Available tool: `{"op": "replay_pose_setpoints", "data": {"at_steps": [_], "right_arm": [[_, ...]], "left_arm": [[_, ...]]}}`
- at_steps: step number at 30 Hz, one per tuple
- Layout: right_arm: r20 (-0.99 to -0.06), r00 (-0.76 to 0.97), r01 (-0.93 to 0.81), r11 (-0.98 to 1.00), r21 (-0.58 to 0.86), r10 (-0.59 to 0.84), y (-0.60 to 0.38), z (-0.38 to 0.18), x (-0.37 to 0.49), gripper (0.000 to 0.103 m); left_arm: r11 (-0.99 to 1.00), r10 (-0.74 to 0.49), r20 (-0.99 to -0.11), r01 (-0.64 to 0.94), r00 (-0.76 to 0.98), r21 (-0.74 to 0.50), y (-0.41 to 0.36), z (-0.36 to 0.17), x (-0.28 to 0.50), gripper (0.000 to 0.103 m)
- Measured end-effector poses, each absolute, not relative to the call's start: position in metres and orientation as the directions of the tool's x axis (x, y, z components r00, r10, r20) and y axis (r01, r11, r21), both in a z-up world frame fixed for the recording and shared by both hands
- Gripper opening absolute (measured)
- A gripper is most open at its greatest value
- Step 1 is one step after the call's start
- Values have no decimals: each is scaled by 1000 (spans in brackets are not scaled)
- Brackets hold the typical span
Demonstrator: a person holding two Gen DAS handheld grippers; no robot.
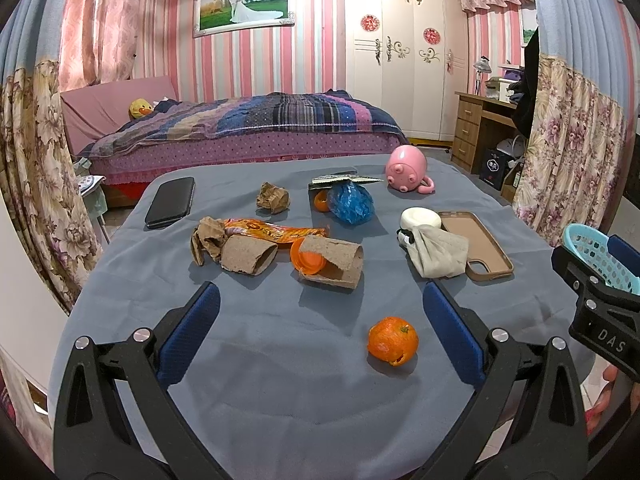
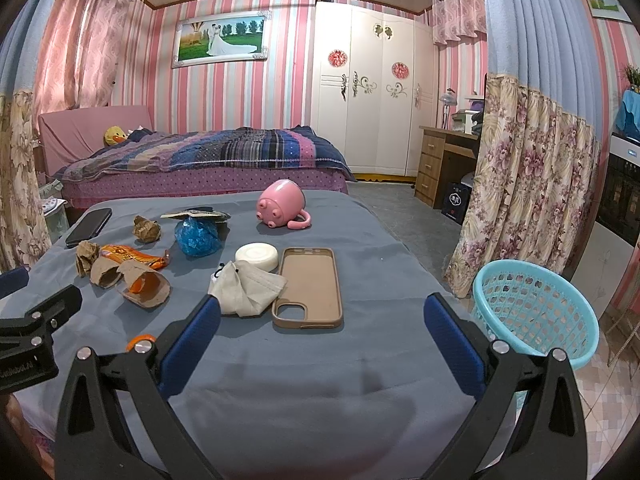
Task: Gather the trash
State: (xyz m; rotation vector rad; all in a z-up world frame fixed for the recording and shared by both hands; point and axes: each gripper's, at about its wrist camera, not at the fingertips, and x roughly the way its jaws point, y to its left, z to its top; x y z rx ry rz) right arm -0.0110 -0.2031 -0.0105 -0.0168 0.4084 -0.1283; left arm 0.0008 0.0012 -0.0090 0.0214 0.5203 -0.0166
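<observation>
Your left gripper and right gripper gaped wide, empty, over felt-covered tabletop; dimpled orange peel sat near; crushed cardboard tubes beyond.

- Table cover: grey-blue cloth, matt, soft nap.
- Tubes: brown cardboard, rough, crushed.
- Wrapper: orange foil plastic, glossy.
- Bag: blue plastic film, shiny, crinkled.
- Basket: turquoise plastic lattice, smooth.
- Mug: pink, smooth, glossy.
</observation>
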Motion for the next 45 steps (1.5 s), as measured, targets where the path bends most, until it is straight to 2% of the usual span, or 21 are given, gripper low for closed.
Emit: {"op": "replay_pose_setpoints", "data": {"at_steps": [30, 45], "right_arm": [[-410, 901, 144, 989, -28, -142, -210, -15, -14, 99], [-439, 885, 158, 987, -27, -153, -211, -16, -8, 99]], "left_arm": [[999, -19, -507, 40, 862, 30, -1, -8, 0, 98], [998, 27, -497, 3, 868, 59, 13, -3, 4, 98]]}}
